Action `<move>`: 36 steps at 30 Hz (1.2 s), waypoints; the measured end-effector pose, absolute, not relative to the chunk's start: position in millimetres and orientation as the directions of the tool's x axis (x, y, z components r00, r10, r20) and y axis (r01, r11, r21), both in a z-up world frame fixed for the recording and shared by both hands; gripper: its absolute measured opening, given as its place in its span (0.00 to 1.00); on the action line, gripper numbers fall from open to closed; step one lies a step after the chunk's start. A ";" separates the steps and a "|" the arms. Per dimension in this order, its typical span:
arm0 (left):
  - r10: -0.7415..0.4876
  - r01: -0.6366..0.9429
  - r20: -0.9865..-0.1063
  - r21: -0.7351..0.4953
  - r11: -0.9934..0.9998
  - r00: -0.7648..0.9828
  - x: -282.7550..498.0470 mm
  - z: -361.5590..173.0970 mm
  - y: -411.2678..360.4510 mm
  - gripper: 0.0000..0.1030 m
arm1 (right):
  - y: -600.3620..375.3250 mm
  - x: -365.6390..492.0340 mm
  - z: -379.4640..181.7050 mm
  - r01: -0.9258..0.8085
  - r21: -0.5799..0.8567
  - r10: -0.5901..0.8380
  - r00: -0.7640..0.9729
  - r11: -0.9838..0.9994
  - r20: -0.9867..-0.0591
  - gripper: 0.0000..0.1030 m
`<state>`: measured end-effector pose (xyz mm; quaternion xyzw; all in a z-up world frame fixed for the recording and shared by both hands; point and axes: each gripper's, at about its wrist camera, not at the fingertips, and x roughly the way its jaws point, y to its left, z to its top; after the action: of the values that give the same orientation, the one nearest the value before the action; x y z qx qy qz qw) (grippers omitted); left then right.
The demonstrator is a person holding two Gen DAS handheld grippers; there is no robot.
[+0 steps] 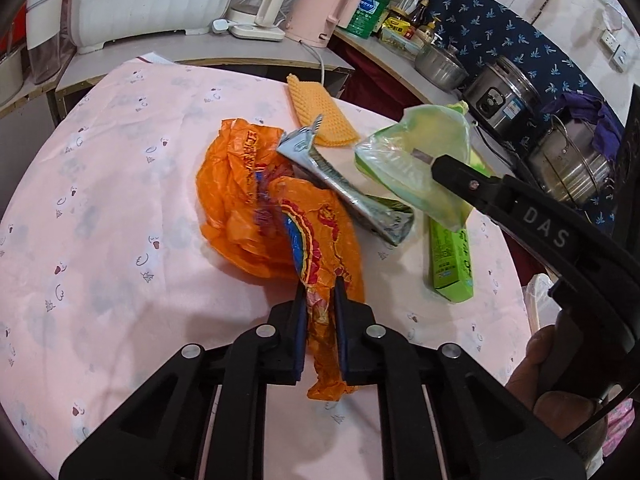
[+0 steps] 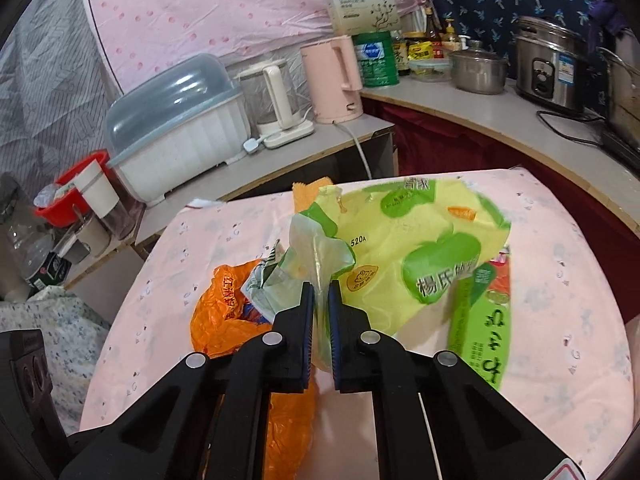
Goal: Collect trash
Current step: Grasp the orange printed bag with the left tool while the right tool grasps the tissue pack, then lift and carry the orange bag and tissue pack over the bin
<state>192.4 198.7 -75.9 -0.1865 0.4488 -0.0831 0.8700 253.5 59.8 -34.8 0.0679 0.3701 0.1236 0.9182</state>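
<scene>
While the left gripper (image 1: 320, 292) pinches the orange bag (image 1: 256, 200) and the right gripper (image 2: 321, 292) clamps the yellow-green wrapper (image 2: 400, 248), the silver packet (image 1: 344, 184) and green box (image 1: 452, 264) remain uncollected.

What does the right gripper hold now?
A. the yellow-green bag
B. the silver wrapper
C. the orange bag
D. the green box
A: the right gripper is shut on the yellow-green bag, lifted off the table; the left gripper holds the orange bag.

home kitchen | pink kettle (image 2: 336, 80), rice cooker (image 2: 550, 66), steel pot (image 2: 478, 70), sauce bottles (image 2: 431, 38)
</scene>
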 end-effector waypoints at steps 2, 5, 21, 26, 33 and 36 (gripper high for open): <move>-0.312 -0.011 -0.744 -0.394 0.919 0.590 188.3 -69.1 193.6 0.10 | 51.3 247.7 -28.3 -0.164 0.219 0.270 0.706 0.962 -0.655 0.07; -0.313 0.011 -0.732 -0.386 0.922 0.605 180.8 -57.0 184.8 0.09 | 38.1 236.2 -18.2 -0.150 0.225 0.262 0.722 0.963 -0.641 0.07; -0.352 0.161 -0.668 -0.332 0.929 0.655 130.0 4.5 114.3 0.09 | -37.6 162.0 30.0 -0.075 0.250 0.206 0.808 0.965 -0.552 0.07; -0.373 0.216 -0.658 -0.310 0.926 0.654 117.2 16.8 82.7 0.09 | -70.9 141.1 39.3 -0.032 0.266 0.174 0.831 0.963 -0.528 0.07; -0.413 0.301 -0.644 -0.283 0.911 0.644 104.8 32.9 33.5 0.09 | -123.4 113.9 43.2 0.045 0.288 0.114 0.852 0.957 -0.511 0.07; -0.433 0.342 -0.642 -0.269 0.900 0.633 102.9 37.4 7.1 0.09 | -148.9 102.0 42.1 0.085 0.299 0.083 0.858 0.951 -0.507 0.07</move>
<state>102.9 7.1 37.4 -0.0612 0.3705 -0.2148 0.9016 102.0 -148.9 42.1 0.1573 0.2664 -0.0005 0.9509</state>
